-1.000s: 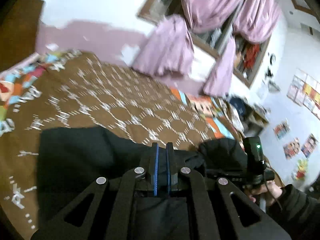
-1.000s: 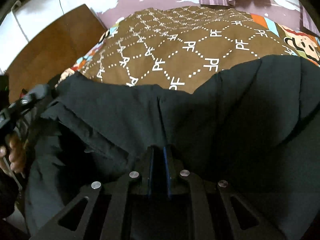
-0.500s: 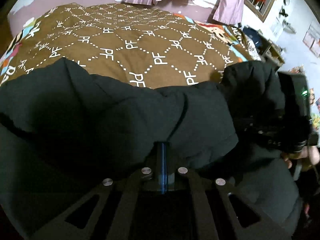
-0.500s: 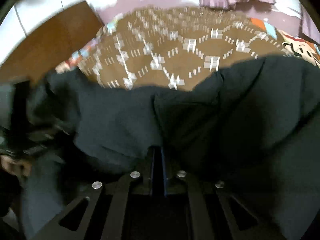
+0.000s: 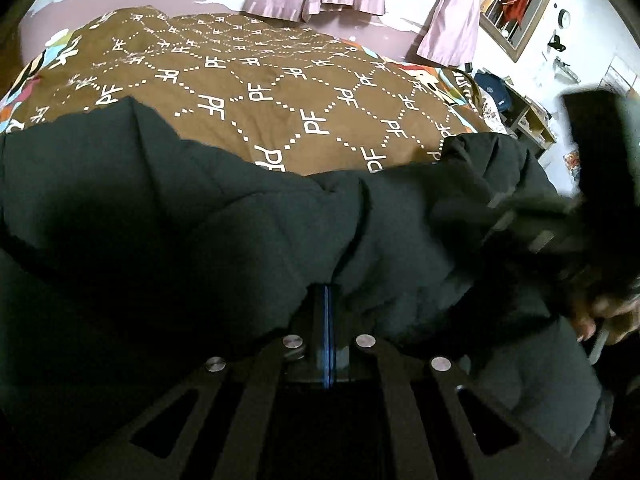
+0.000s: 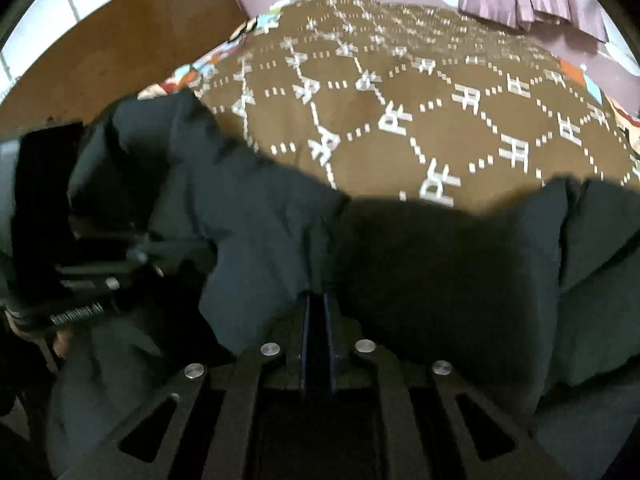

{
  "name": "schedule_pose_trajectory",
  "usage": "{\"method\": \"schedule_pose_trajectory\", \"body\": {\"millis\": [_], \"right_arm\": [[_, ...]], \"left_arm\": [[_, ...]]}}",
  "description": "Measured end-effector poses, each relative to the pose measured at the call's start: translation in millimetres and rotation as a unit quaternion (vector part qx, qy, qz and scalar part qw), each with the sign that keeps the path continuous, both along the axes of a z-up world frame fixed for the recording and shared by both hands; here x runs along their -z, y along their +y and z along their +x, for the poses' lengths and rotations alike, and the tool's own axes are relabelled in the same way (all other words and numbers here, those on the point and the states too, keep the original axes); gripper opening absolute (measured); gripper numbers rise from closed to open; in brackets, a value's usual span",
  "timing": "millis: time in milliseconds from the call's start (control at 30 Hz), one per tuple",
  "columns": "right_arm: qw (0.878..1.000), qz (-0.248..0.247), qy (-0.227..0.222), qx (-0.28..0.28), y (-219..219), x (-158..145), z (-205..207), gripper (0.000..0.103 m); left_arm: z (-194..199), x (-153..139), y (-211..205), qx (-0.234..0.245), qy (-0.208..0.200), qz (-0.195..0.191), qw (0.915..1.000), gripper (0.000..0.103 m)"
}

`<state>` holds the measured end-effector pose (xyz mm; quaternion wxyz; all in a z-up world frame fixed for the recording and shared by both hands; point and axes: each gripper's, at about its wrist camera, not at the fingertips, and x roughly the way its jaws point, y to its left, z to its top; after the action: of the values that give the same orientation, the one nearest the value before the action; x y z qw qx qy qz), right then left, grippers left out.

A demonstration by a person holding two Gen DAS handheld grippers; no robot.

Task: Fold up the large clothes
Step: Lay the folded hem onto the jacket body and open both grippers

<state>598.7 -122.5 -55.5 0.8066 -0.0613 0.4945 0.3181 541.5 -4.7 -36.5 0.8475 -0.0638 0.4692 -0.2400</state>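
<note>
Gripping the black padded jacket (image 5: 168, 248), your left gripper (image 5: 327, 300) has its jaws pressed together, tips buried in fabric. Your right gripper (image 6: 316, 304) pinches the same jacket (image 6: 420, 272) likewise. It lies bunched across the near edge of the brown quilt (image 5: 280, 92); your hand (image 5: 608, 312) at the frame's rim is blurred, probably holding the other tool.

Both wrist views face the bed (image 5: 280, 92) closely, sharing it.

White "PF" letters repeated inside dotted diamond grid across brown bedspread (image 5: 280, 92), upper half of both views, small white print on left gripper body (image 6: 78, 314) unreadable
</note>
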Motion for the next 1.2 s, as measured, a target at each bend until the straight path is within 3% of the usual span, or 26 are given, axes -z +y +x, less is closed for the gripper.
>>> {"method": "schedule_pose_trajectory", "body": {"millis": [167, 367, 467, 600, 733, 867, 1133, 1200], "right_arm": [[0.999, -0.038, -0.004, -0.008, 12, 16, 6, 0.004], [0.998, 0.059, -0.006, 0.018, -20, 1, -6, 0.003], [0.994, 0.078, -0.034, 0.071, -51, -19, -18, 0.004], [0.991, 0.042, -0.044, 0.118, -76, -25, -18, 0.002], [0.993, 0.018, -0.012, 0.112, -71, -2, -8, 0.001], [0.994, -0.016, -0.023, 0.107, -57, 6, -6, 0.0], [0.991, 0.023, -0.052, 0.117, -67, -2, -26, 0.003], [0.99, 0.023, -0.067, 0.121, -64, -7, -31, 0.008]], "left_arm": [[-2, 2, -8, 0.013, 0.007, 0.007, 0.9999, 0.001], [2, 9, -17, 0.013, 0.018, 0.034, 0.9992, 0.001], [1, 7, -13, 0.011, 0.013, 0.026, 0.9995, 0.001], [-1, 6, -10, 0.01, 0.006, 0.017, 0.9998, 0.001], [-2, 6, -10, 0.01, 0.005, 0.018, 0.9998, 0.001], [-3, 7, -10, 0.009, 0.004, 0.026, 0.9996, 0.001], [-4, 5, -16, 0.006, -0.001, 0.032, 0.9995, 0.001], [-3, 2, -13, -0.008, 0.009, 0.02, 0.9997, 0.001]]}}
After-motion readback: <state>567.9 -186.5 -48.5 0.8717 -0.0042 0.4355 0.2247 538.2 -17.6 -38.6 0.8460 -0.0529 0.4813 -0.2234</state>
